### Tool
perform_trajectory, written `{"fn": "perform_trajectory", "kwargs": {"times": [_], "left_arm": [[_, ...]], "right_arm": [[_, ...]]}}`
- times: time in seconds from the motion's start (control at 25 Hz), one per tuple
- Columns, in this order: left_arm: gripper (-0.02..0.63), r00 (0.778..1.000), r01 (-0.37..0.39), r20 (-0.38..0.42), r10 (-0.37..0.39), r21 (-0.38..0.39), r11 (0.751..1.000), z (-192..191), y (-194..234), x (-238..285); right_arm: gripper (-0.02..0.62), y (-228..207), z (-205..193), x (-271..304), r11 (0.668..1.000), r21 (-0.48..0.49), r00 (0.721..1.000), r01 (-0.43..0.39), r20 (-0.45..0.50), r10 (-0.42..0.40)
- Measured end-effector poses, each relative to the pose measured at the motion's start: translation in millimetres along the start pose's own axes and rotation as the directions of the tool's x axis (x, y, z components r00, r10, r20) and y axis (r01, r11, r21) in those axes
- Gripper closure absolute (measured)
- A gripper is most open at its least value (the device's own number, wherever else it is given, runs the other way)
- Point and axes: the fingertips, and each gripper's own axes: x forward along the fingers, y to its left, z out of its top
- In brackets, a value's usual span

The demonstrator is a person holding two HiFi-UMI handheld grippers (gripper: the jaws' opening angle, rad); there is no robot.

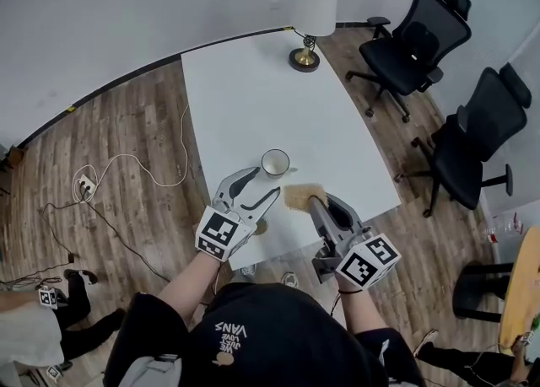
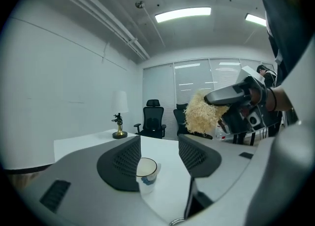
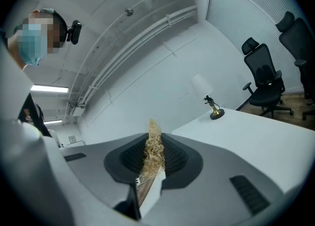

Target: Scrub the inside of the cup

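A white cup [image 1: 275, 162] stands upright on the white table [image 1: 253, 90] near its front edge. My left gripper [image 1: 263, 185] is just in front of it, jaws apart and angled toward the cup. In the left gripper view the cup [image 2: 146, 170] sits between the two jaws, close to the left one, with a gap to the right one; my left gripper [image 2: 160, 146] is open. My right gripper [image 1: 316, 204] is shut on a straw-coloured fibrous scrubber [image 1: 304, 197], held right of the cup. The scrubber [image 3: 153, 146] is pinched between the right jaws.
A lamp [image 1: 312, 18] with a white shade stands at the table's far end. Two black office chairs [image 1: 413, 35] [image 1: 477, 137] stand right of the table. A white cable and power strip [image 1: 84, 185] lie on the wooden floor at left.
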Motion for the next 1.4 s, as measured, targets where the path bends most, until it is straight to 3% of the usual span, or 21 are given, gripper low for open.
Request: {"fn": "perform_trajectory", "kwargs": {"times": [0.2, 0.64, 0.76, 0.96, 1.4], "left_arm": [[0.477, 0.999, -0.047, 0.029, 0.047, 0.013, 0.999, 10, -6, -21], [0.581, 0.991, -0.133, -0.003, 0.133, -0.023, 0.991, 12, -6, -52], [0.594, 0.990, -0.141, -0.022, 0.140, -0.013, 0.990, 13, -10, -57], [0.595, 0.990, -0.138, -0.040, 0.136, -0.067, 0.988, 14, -22, -68], [0.595, 0.988, -0.146, -0.066, 0.138, -0.140, 0.979, 4, -34, -76]], "right_arm": [[0.525, 5, 0, -6, 1.000, -0.007, 1.000, -0.012, 0.000, 0.012], [0.525, 16, -8, -14, 0.999, -0.021, 0.999, -0.031, -0.011, 0.031], [0.525, 15, -10, -15, 0.999, -0.029, 1.000, -0.027, -0.012, 0.027], [0.525, 15, -19, -14, 0.996, -0.086, 0.999, -0.015, -0.037, 0.012], [0.525, 7, -51, -5, 0.956, -0.294, 0.991, 0.001, -0.125, -0.039]]}}
